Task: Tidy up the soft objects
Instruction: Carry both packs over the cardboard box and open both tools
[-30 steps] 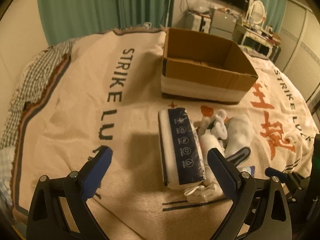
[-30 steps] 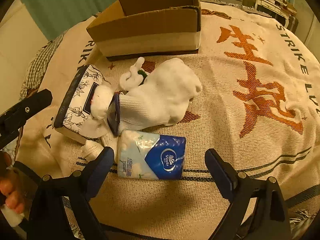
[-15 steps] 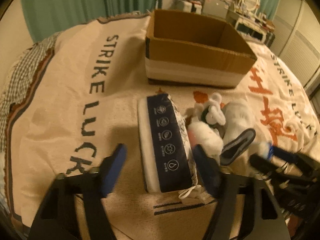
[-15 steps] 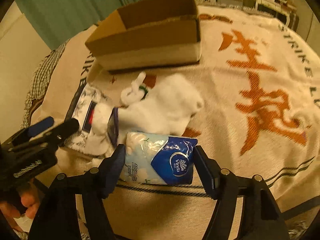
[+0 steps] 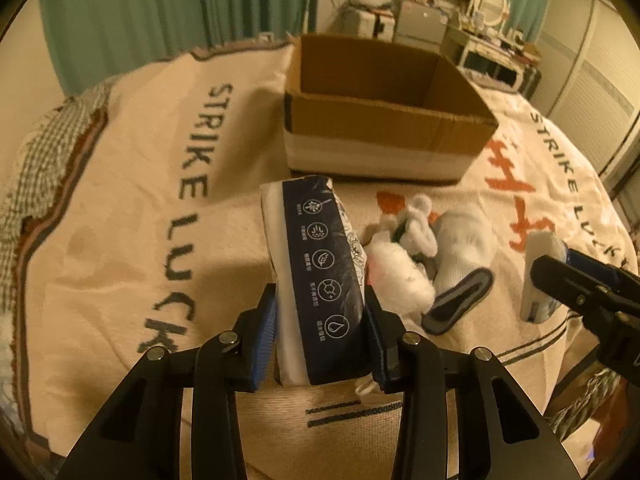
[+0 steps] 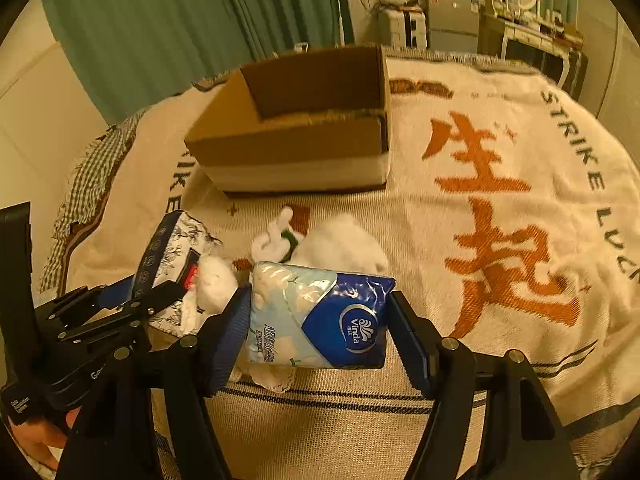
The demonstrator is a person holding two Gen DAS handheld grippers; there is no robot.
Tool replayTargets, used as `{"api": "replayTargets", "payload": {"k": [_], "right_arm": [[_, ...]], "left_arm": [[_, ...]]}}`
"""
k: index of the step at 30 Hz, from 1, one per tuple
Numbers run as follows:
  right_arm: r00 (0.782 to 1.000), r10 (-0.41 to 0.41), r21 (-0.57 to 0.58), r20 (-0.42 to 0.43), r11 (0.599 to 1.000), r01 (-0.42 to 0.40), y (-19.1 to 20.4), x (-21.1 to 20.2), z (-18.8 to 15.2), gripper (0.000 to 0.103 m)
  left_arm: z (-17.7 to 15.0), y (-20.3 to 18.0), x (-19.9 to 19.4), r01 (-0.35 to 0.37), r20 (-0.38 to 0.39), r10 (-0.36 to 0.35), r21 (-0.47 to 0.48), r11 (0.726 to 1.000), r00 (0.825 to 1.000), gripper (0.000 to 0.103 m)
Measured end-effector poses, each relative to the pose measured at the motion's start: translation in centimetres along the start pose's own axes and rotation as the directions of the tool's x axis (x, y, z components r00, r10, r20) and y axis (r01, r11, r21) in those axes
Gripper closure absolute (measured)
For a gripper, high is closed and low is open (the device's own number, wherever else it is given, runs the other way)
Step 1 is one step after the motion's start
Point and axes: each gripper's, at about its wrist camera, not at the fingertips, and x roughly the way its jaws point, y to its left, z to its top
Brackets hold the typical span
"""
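The left hand-held gripper (image 5: 320, 340) reaches forward low over the cream woven blanket (image 5: 132, 200) with its dark "STRIKE LUCK" lettering, and its blue-padded fingers (image 5: 264, 336) are pressed against both long sides of the navy-and-white floral soft tissue pack (image 5: 316, 280), which stands on edge between them, its far end pointing toward the open brown cardboard box (image 5: 380, 120). From the right wrist view, the right hand-held gripper (image 6: 320, 332) comes in level from the near side, its two fingers clamped on the ends of the light-blue and dark-blue plastic Vinda tissue packet (image 6: 320, 320), which looks raised slightly off the blanket (image 6: 500, 120). Just behind that packet lie the white sock with a dark grey cuff (image 5: 460, 256) and a small white plush toy (image 6: 276, 240), bunched together between the two packs. The cardboard box (image 6: 300, 144) sits farther back on the blanket, well apart from both grippers. At the lower left edge of the right wrist view, bare fingers (image 6: 40, 440) of the person's left hand show under the left gripper's black frame (image 6: 88, 320).
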Motion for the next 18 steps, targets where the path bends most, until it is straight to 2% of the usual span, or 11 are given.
{"api": "replayTargets", "payload": {"k": [4, 9, 14, 18], "right_arm": [[0.999, 0.008, -0.009, 0.045, 1.0, -0.007, 0.3, -1.6, 0.6, 0.035], [0.993, 0.012, -0.042, 0.119, 0.999, -0.007, 0.9, -4.0, 2.1, 0.035], [0.98, 0.039, -0.085, 0.196, 0.996, -0.022, 1.6, -6.2, 4.1, 0.035], [0.967, 0.081, -0.126, 0.242, 0.991, -0.052, 2.4, -7.1, 7.1, 0.035]], "left_arm": [[1.1, 0.4, -2.8, -0.01, 0.081, 0.01, -0.006, 1.0, 0.997, 0.065], [3.1, 0.4, -6.1, 0.01, 0.187, -0.013, 0.015, 1.0, 0.982, 0.065], [5.4, -0.7, -7.2, 0.013, 0.246, -0.029, 0.069, 0.998, 0.969, 0.065], [8.6, -1.7, -7.2, 0.006, 0.284, -0.037, 0.107, 0.994, 0.958, 0.065]]}}
